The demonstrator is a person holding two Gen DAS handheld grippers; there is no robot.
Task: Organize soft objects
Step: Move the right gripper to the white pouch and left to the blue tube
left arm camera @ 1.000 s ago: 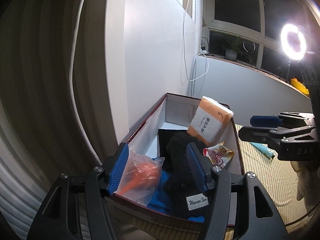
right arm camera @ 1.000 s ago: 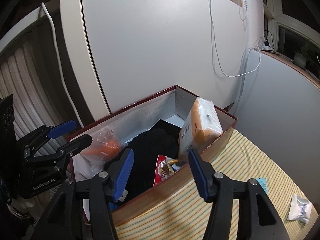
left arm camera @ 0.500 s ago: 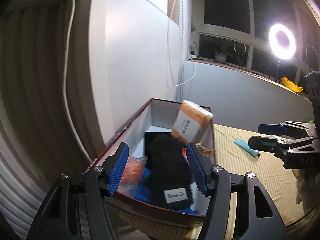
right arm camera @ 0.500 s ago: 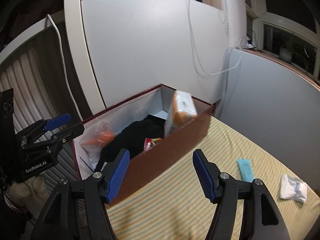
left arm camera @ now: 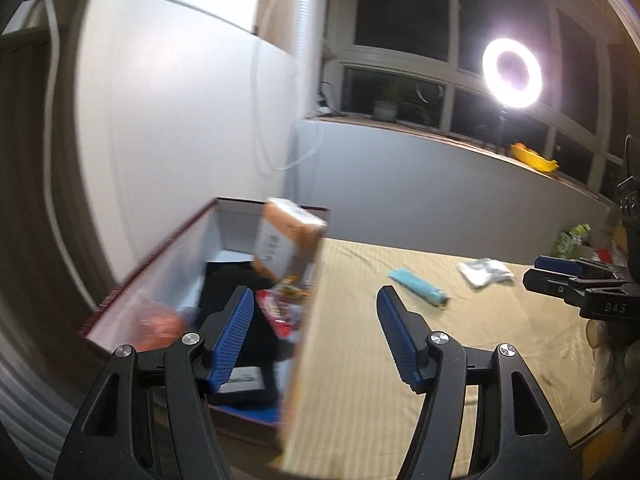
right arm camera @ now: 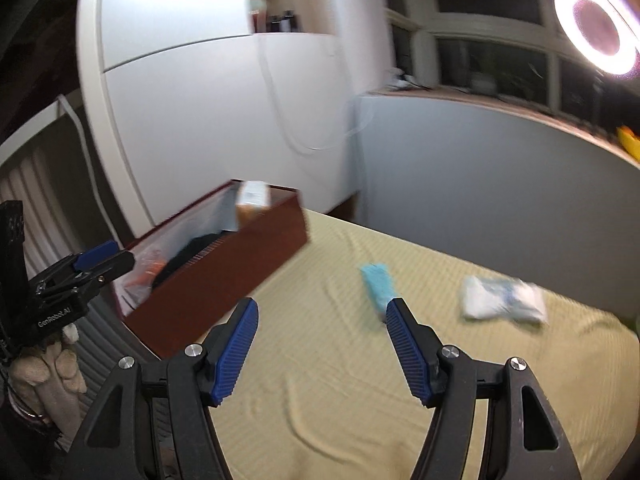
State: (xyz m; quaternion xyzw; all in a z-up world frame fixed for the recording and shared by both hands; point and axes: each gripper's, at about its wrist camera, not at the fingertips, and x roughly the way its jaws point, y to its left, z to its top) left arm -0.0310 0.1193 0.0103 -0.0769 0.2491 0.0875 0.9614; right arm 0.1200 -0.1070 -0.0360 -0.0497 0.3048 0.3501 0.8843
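Note:
A dark red box (right arm camera: 224, 264) stands at the table's left end, also in the left wrist view (left arm camera: 160, 244). It holds an orange packet (left arm camera: 286, 240), a black garment (left arm camera: 240, 300), a red snack bag (left arm camera: 280, 312) and an orange bagged item (left arm camera: 158, 326). On the yellow striped cloth lie a teal packet (right arm camera: 378, 286) (left arm camera: 418, 286) and a white packet (right arm camera: 502, 300) (left arm camera: 486, 272). My left gripper (left arm camera: 316, 340) is open and empty at the box's right edge. My right gripper (right arm camera: 322, 350) is open and empty above the cloth, short of the teal packet.
A ring light (left arm camera: 512, 74) glows at the window. A yellow object (left arm camera: 534, 160) sits on the sill. Green and red items (left arm camera: 572, 236) lie at the table's far right. White wall panels and a cable stand behind the box. Both views are motion-blurred.
Both grippers have pulled back from the box and swung right. The teal and white packets on the cloth have come into both views. Both grippers stay open and empty.

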